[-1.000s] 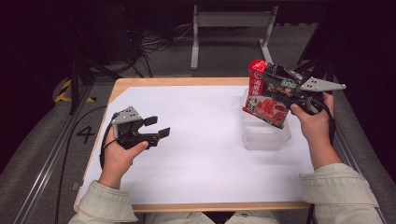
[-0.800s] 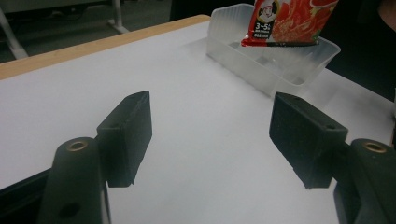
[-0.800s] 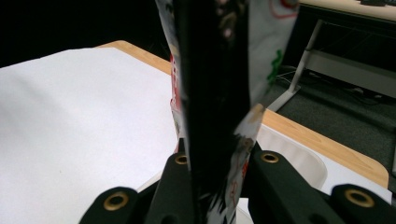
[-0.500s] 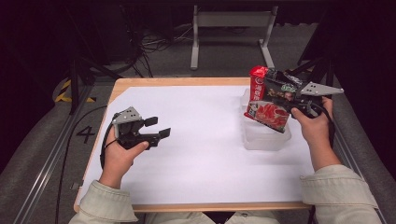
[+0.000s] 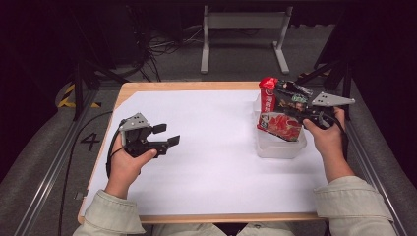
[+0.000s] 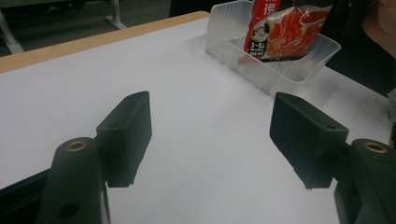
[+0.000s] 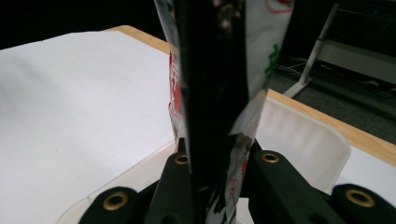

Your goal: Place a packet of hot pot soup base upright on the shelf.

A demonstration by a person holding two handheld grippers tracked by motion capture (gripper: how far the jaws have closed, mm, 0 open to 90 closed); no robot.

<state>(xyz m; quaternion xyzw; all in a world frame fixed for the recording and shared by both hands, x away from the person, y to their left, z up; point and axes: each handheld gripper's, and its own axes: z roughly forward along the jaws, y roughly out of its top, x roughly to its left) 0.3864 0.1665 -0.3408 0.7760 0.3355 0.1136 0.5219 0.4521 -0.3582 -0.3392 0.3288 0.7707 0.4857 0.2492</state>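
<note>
The red food pouch is clamped between the closed jaws of the right gripper at roughly 3 o'clock on the table, with its lower edge hanging inside the clear plastic bin. In the right gripper view the pouch is seen pinched edge-on and standing upright, with the bin's rim just behind it. The step in hand is judged to be lowering the pouch into the bin.

The left gripper is held at about 9 o'clock over the white sheet, jaws apart, nothing between them. From its own view the bin is seen at 1 o'clock with the pouch hanging over it.

Risks from here:
- The pouch is held tilted, with its bottom corner toward the bin's near wall. If it is lowered at that angle, the corner may be caught on the rim and the pouch folded or left propped on the wall.
- The bin is light and unrestrained; it may be pushed or tipped by a snagged pouch, since it is not steadied by the left gripper.
- The grip is taken on a thin, slick edge, so slip is possible if the pouch is dragged against plastic.
- If released too high, the pouch may flop over the rim onto the sheet.
</note>
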